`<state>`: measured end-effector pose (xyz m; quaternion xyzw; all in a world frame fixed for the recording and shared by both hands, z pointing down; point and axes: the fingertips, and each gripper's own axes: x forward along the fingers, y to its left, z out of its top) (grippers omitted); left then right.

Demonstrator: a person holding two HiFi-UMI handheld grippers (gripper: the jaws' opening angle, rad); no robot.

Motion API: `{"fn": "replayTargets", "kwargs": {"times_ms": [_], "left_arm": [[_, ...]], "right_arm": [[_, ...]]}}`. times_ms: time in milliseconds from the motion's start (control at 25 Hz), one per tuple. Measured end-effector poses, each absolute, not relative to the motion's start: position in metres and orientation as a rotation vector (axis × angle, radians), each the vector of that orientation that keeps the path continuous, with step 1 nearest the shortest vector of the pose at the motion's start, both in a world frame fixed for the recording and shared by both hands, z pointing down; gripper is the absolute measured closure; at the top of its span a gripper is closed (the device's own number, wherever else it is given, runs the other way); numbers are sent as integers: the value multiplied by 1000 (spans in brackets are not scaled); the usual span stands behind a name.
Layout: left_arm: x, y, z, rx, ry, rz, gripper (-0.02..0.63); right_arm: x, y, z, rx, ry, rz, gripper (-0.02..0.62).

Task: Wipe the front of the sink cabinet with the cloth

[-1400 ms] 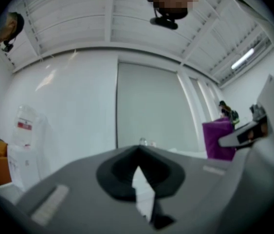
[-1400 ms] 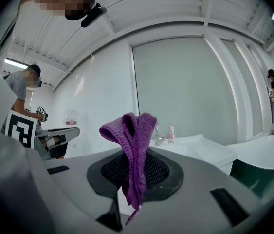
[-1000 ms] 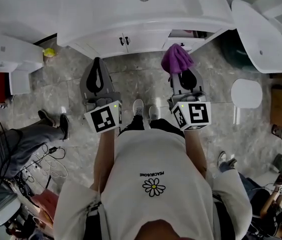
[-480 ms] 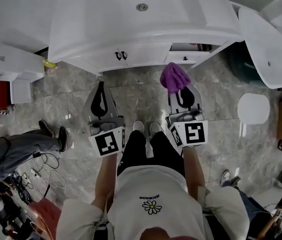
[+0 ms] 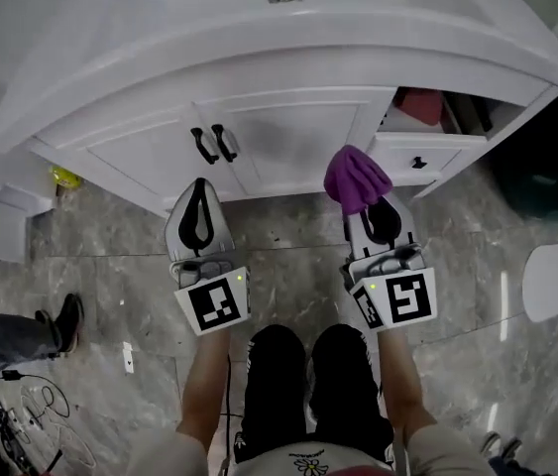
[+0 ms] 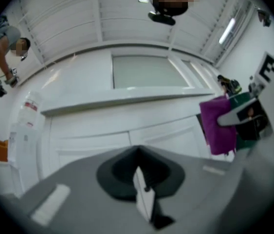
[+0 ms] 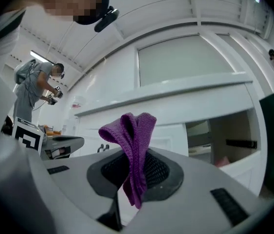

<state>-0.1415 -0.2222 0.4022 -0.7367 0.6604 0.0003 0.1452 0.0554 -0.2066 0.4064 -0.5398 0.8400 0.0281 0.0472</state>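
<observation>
The left gripper (image 5: 199, 190) is hovering with its jaws pressed together on nothing, just below the black handles (image 5: 203, 146) of the cabinet (image 5: 298, 132). Further right, the right gripper (image 5: 371, 211) is pinching the purple cloth (image 5: 356, 178). The cloth is bunching out beyond the jaw tips, close to the cabinet front. Whether it is touching the front cannot be told. The drawer (image 5: 425, 153) is standing open just to the right.

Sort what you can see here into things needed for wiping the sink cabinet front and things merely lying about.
Belongs to the job: purple cloth; sink cabinet front; black door handles.

Just lying about: yellow object on the floor; floor cables; white oval object; reddish item in the open drawer.
</observation>
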Motion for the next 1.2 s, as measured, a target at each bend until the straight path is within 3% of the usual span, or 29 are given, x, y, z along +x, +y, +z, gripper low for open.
{"fn": "replayTargets", "kwargs": {"times_ms": [200,680,1200], "left_arm": [[-136,-239,489,-2159,1812,144,601],[-135,-252,539,-2172,1813,46,601],[-148,-256,513,-2135,1874,136,601]], "right_arm": [[38,-226,500,-1564,2554,190,541],[29,-248,521,-1479,2533,84,541],[-82,-272,427,-1124,2820,27,541]]}}
